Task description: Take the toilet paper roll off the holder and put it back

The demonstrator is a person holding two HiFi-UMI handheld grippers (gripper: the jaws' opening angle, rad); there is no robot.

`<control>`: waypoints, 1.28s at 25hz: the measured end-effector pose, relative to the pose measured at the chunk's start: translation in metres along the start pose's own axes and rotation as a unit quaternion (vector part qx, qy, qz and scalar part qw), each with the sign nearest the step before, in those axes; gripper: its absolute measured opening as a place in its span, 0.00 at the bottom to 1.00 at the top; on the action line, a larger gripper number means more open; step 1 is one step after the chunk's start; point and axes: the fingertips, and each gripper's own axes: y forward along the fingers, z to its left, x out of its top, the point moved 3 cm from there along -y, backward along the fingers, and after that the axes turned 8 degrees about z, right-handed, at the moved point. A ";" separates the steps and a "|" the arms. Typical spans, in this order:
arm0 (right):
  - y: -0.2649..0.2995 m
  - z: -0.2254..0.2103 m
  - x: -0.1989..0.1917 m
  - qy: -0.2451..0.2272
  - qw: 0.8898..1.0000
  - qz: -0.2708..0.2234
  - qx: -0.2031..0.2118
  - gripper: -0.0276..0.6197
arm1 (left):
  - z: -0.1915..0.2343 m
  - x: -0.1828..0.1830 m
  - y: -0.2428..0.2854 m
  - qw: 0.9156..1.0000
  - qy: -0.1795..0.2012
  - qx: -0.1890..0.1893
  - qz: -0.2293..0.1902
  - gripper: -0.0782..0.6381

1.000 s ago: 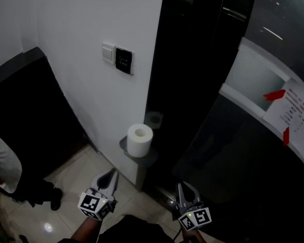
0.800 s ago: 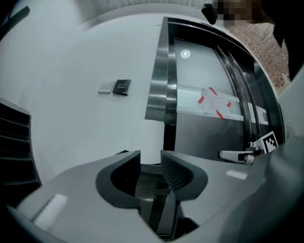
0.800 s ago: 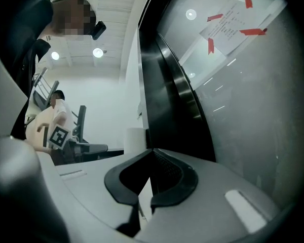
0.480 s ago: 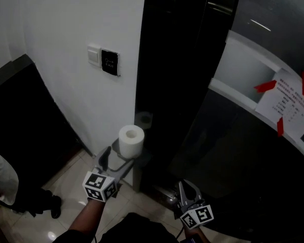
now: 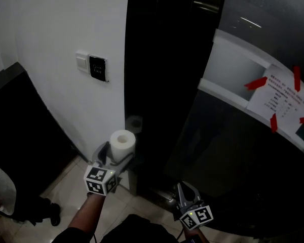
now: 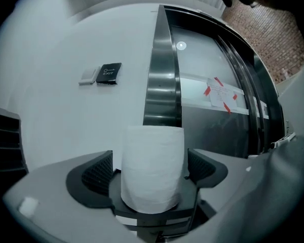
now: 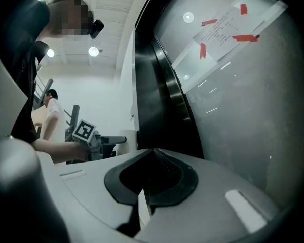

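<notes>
A white wall point(image 5: 50, 34) with two small switch plates point(image 5: 91, 66) meets a tall, glossy black panel point(image 5: 162, 59), and farther right a paper notice point(image 5: 281, 97) is taped up with red strips. Straight ahead of the left gripper point(image 6: 152, 172), at the foot of that corner, the toilet paper roll point(image 6: 152, 156) stands upright on end on the dark, flat holder point(image 6: 152, 217). The left gripper's jaws have just been opening and now stand wide. The roll sits squarely between them, with one ribbed pad point(image 6: 97, 173) on each side of it and a little clear space at both, so nothing is gripped yet. The right gripper point(image 7: 151, 178) hangs well back and to the right of the left one, level, with its jaws closed together on nothing. The roll looks full, so it should be very light, soft and easy to crush, with a hollow core that gives if squeezed hard. Its paper surface offers plenty of friction, so slipping seems less of a risk than denting it or catching a loose end of the sheet. The best hold is probably across its width at about mid-height, where the pads already stand, closing just until the wall yields slightly. Whether a peg runs up through the core cannot be seen, so a straight upward lift seems safest.
</notes>
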 end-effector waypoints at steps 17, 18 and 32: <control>-0.013 -0.015 -0.001 0.012 0.999 -0.005 -0.034 0.06 | -0.006 0.006 0.033 0.998 0.047 0.020 0.030 0.76; -0.013 -0.015 -0.001 0.012 0.999 -0.005 -0.034 0.06 | -0.006 0.006 0.033 0.998 0.048 0.021 0.030 0.76; -0.011 -0.007 -0.001 0.002 1.000 -0.005 -0.022 0.06 | -0.008 0.032 -0.006 0.999 0.037 0.007 -0.038 0.75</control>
